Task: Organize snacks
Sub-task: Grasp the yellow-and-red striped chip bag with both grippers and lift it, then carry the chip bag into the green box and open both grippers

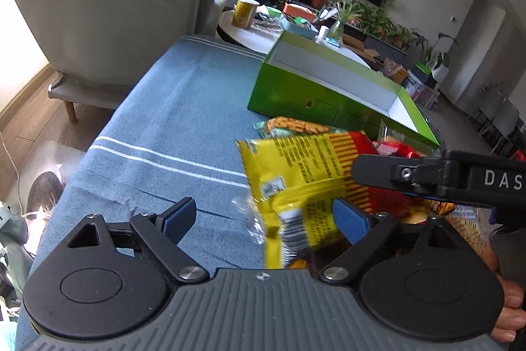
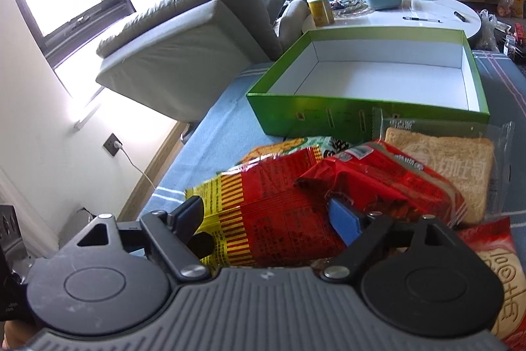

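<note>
While the blue striped cloth (image 1: 171, 134) covering the bench is mostly bare on its near-left part, the green box (image 2: 345, 117) is seen standing open at the far side, its white interior holding nothing. No snack is yet inside, so the task is judged to be at its first transfer.

A heap of snack packets is noted just in front of the box wall: a yellow-and-red packet (image 1: 296, 173), a crumpled red packet (image 2: 378, 173), a clear-wrapped toast slice (image 2: 450, 166) touching the box front, and an orange-print packet (image 1: 296, 125) behind them.

The yellow-and-red packet appears lifted and tilted, one end hanging into the left view. The right hand-held gripper (image 1: 358, 176) is seen reaching in from the right with the packet across its fingers; in its own view the fingers stand apart on either side of the packet, so a firm pinch cannot be confirmed. The left hand-held gripper (image 1: 263, 222) is spread wide, low over the cloth, the packet's lower end lying against its right pad (image 1: 351, 219).

Next move, as judged: closure to be secured, packet carried over the near wall and laid flat inside.
</note>
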`<state>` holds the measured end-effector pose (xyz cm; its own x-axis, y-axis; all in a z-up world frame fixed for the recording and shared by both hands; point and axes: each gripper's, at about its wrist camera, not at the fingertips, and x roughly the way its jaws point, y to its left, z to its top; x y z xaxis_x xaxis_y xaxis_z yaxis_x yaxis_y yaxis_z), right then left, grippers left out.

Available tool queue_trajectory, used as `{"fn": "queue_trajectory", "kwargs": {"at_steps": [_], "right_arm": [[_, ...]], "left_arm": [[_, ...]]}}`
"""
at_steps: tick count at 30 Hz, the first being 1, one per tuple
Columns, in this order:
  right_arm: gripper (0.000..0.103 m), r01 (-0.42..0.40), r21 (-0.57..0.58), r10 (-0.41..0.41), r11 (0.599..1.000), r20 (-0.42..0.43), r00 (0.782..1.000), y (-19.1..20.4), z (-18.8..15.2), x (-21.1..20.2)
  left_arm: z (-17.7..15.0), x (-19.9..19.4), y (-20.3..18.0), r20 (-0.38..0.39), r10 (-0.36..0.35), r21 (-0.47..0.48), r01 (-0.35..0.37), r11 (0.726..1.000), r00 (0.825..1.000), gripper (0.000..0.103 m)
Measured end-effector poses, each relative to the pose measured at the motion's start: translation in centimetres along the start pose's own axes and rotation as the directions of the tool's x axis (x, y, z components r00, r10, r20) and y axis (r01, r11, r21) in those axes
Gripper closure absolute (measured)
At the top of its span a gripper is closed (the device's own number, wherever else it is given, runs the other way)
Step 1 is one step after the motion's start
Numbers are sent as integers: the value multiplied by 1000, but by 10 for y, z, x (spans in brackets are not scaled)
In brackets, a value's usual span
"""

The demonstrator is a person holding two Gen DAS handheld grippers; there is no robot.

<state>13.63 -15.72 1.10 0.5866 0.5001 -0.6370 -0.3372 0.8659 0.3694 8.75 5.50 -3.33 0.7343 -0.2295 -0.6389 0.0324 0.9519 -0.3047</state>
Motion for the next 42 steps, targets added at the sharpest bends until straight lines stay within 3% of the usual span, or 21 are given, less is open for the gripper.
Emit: {"fn": "queue_trajectory", "kwargs": {"at_steps": [4, 6, 10, 17, 27, 28, 30, 32, 35, 42], "right_arm": [[18, -46, 8, 46, 999, -56, 997, 6, -9, 2], [18, -85, 12, 86, 996, -81, 993, 10, -16, 0], [18, -45, -25, 44, 999, -55, 998, 18, -21, -9], [18, -40, -23, 40, 999, -16, 999, 15, -10, -9], [18, -27, -48, 23, 998, -89, 996, 20, -8, 31], [18, -24, -51, 20, 998, -88, 996, 20, -10, 32], [18, -12, -58, 7, 998, -78, 997, 21, -12, 29], [28, -24, -50, 20, 998, -72, 997, 21, -12, 22], [33, -37, -48, 35, 998, -41, 999, 24, -10, 8], [33, -42, -59, 46, 997, 71, 996, 32, 8, -25]], "left_arm": [[-6, 8, 1, -80, -9, 21, 11, 1000, 997, 15], [-10, 4, 3, -74, -12, 29, 14, 999, 997, 15], [-13, -8, 6, -49, 7, 72, -3, 997, 999, 15], [-18, -28, 20, -9, 59, 79, -58, 995, 998, 15], [-14, -5, 25, -29, 8, 36, -7, 999, 1000, 16], [-14, -4, 22, -23, 1, 43, 0, 999, 1000, 21], [-14, -5, 17, -16, -30, 64, 31, 997, 999, 31], [-15, -9, 11, -2, -14, 79, 14, 997, 1000, 31], [-13, -19, 5, 38, -14, 104, 10, 994, 999, 32], [25, -45, -19, 132, -45, 188, 20, 982, 990, 32]]}}
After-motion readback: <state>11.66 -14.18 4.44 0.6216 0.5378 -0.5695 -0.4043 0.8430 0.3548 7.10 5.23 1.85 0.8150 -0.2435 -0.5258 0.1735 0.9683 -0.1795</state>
